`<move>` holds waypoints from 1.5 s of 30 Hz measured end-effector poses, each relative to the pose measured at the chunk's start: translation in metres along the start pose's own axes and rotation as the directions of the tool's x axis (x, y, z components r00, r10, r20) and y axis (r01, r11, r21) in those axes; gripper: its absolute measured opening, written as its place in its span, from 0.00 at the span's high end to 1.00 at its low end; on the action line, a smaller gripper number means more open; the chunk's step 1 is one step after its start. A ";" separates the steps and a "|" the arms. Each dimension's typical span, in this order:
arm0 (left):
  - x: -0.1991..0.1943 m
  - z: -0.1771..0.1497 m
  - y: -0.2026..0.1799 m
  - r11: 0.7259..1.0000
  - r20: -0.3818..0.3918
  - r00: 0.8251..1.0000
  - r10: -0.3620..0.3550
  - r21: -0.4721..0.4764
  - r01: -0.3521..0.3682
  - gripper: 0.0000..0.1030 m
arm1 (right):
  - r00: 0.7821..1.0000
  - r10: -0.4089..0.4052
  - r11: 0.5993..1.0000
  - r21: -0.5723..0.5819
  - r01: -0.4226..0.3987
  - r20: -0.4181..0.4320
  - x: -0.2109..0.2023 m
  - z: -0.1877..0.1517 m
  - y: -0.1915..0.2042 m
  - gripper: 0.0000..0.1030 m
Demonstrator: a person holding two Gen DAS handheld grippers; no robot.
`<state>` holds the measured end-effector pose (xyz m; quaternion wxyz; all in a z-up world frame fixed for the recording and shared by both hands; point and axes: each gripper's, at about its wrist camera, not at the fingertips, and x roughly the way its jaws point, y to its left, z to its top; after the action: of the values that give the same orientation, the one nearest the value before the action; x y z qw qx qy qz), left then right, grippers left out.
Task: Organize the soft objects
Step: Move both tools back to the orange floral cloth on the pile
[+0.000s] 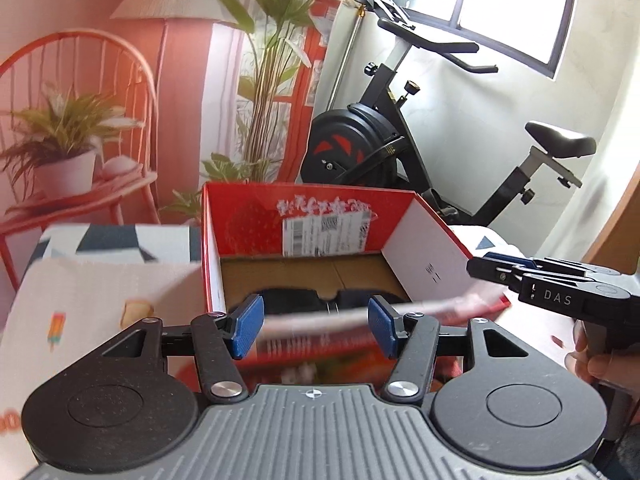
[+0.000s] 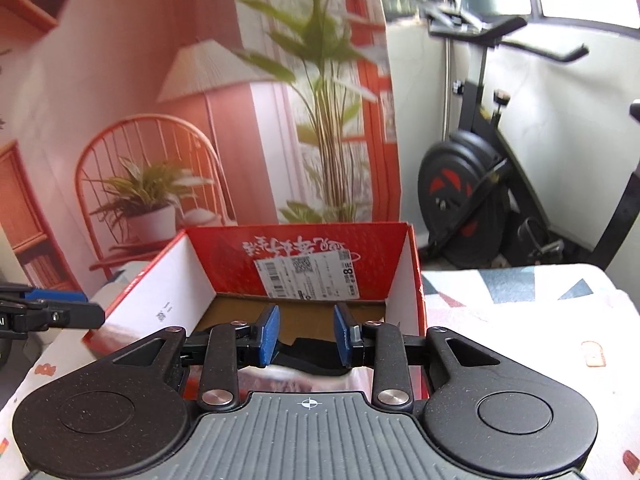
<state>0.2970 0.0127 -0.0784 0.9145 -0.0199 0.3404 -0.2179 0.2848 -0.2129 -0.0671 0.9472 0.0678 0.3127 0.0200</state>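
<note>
Fingers of a hand (image 1: 596, 360) gripping the right tongs (image 1: 490, 270) appear only in the left wrist view. One red box (image 2: 224, 252) sits open on a patterned cloth (image 2: 520, 320), one dark soft item (image 2: 308, 354) inside. Left tongs (image 1: 316, 322) and right tongs both point downward, released, grasping nothing.

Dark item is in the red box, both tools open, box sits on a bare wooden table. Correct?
Not quite. The red box sits on a patterned cloth, not bare wood; the right wrist view shows it. The rest holds: the dark item lies in the box, and the left tool and right tool are both open, gripping nothing.
</note>
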 end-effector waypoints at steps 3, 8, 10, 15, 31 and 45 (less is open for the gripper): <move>-0.007 -0.017 -0.001 0.999 -0.008 1.000 -0.004 -0.037 0.004 0.41 | 0.998 -0.011 1.000 -0.008 0.011 0.054 -0.018 -0.013 0.005 0.73; -0.006 -0.042 -0.003 0.997 -0.042 0.999 -0.009 -0.076 0.006 0.42 | 0.997 -0.011 1.000 0.018 0.009 0.080 -0.037 -0.038 0.009 0.72; -0.004 -0.051 -0.003 0.995 -0.060 0.998 -0.010 -0.095 0.004 0.42 | 0.998 -0.010 1.000 0.011 0.009 0.060 -0.038 -0.051 0.011 0.72; 0.001 -0.075 0.000 0.991 -0.114 0.993 -0.021 -0.137 0.006 0.42 | 1.000 -0.012 1.000 0.001 0.012 -0.017 -0.033 -0.090 0.016 0.72; 0.014 -0.113 0.011 0.980 -0.211 0.976 -0.059 -0.196 0.017 0.51 | 0.992 0.024 0.996 0.086 -0.013 -0.125 -0.029 -0.139 0.018 0.63; 0.025 -0.135 0.020 0.977 -0.242 0.967 -0.074 -0.213 0.022 0.51 | 0.991 0.018 0.992 0.128 -0.001 -0.131 -0.029 -0.144 0.009 0.58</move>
<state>0.2366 0.0350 -0.2011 0.8519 -0.0964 0.4726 -0.2039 0.1759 -0.1895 -0.1634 0.9181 0.1282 0.3749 0.0092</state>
